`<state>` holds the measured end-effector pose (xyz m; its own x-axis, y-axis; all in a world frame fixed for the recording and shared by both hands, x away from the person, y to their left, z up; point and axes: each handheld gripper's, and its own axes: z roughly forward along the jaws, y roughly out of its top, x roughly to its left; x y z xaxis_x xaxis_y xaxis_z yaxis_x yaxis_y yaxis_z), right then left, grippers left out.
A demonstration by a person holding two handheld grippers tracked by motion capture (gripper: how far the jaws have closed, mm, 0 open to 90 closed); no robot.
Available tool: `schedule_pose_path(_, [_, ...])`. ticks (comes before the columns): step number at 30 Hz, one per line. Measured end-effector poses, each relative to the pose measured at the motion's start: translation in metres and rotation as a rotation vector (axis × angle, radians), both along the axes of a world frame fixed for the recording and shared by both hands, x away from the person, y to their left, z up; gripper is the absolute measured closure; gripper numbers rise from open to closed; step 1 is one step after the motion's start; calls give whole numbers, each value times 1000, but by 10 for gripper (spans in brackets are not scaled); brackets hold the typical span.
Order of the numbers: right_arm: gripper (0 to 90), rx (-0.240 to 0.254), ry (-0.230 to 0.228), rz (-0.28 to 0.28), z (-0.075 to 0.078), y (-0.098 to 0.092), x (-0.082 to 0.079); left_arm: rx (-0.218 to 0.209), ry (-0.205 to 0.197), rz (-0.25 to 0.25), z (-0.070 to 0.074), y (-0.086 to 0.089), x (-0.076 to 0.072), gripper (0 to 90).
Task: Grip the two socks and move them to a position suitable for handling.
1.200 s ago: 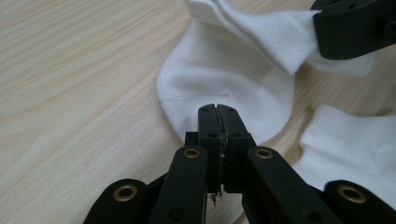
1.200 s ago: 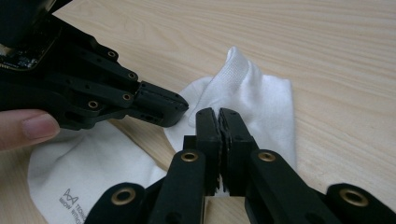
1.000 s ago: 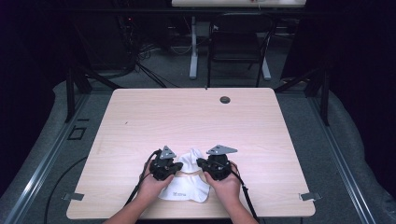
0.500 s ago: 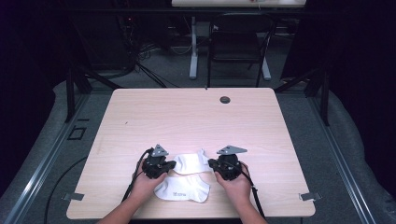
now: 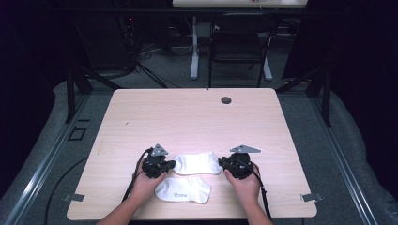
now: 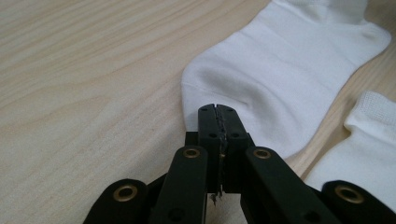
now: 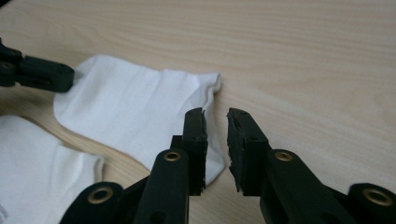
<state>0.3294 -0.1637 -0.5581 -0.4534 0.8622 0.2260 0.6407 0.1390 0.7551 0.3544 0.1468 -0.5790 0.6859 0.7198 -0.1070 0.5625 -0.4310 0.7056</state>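
Bare tabletop point(image 5: 187, 117) beyond; left gripper point(image 6: 218, 112) fingers pinching sock point(image 6: 280, 70) edge, right gripper point(image 7: 215, 122) fingers parted, just opening.

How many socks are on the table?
2. One sock lies flat between the two grippers; the other sock lies nearer the table's front edge, between the person's hands. Nothing suggests a hidden third.

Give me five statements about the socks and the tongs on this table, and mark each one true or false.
1. Two white socks lie on the table. True: the far sock and the near sock.
2. The left tongs stand wide open. False: shut on the far sock's edge.
3. The right tongs clamp the far sock. False: a gap shows between the jaws, which have just been opening.
4. The socks are stacked. False: they lie side by side.
5. The near sock bears small print. True.
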Motion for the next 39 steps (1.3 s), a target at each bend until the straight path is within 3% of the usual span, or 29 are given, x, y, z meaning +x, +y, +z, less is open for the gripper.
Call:
schedule_pose_path(3, [768, 29, -37, 40, 5, 5, -1, 0, -1, -1, 0, 0, 0, 898])
schedule_pose_path(6, [791, 3, -37, 91, 2, 17, 1, -5, -1, 2, 0, 0, 0, 898])
schedule_pose_path(10, [810, -28, -22, 120, -5, 29, 7, -9, 2, 0, -1, 0, 1, 898])
schedule_pose_path(22, [821, -97, 24, 65, -21, 21, 17, -14, 6, -8, -1, 1, 2, 899])
schedule_pose_path(39, [846, -53, 32, 39, -26, 16, 18, 1, 1, 18, 0, 7, 3, 898])
